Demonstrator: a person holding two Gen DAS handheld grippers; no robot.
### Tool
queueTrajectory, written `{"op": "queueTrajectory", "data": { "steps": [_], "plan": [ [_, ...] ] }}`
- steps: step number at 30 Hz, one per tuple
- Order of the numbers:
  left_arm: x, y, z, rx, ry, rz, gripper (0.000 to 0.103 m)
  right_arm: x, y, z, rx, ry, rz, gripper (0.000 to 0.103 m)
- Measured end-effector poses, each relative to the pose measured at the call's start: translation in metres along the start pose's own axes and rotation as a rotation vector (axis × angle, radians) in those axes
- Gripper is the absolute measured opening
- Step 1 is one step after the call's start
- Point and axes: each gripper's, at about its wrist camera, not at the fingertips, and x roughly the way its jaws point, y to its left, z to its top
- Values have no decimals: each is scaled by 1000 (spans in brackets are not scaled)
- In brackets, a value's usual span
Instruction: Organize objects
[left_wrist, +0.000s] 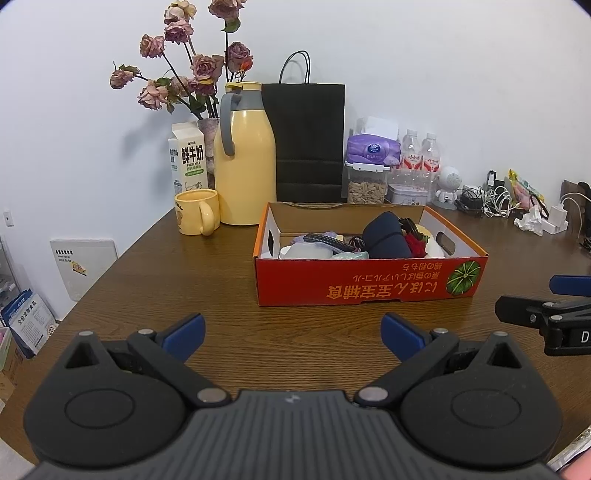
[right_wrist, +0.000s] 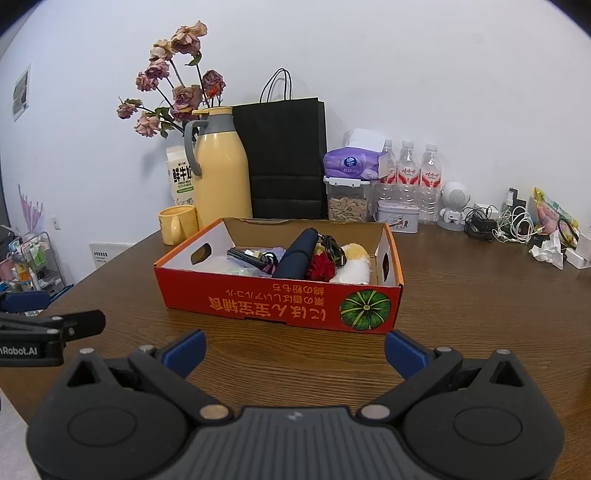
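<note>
Left gripper (left_wrist: 293, 334): mine, spread wide, holding nothing.
Right gripper (right_wrist: 295, 350): spread wide, holding nothing.
Red box (right_wrist: 258, 306): mid-table, already holding assorted items.
Progress: judged near done; back-edge clutter untouched.

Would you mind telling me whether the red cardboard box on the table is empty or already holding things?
Holding things. The red cardboard box is open-topped, and a dark blue roll, something red and a yellow-white cloth lie inside.
</note>
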Motion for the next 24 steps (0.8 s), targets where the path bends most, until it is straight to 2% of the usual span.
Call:
{"op": "queueTrajectory", "data": {
  "steps": [24],
  "plan": [
    [2,-1,-1,-2,-2,11,103,2,1,-2,2,3,1,103]
  ]
}}
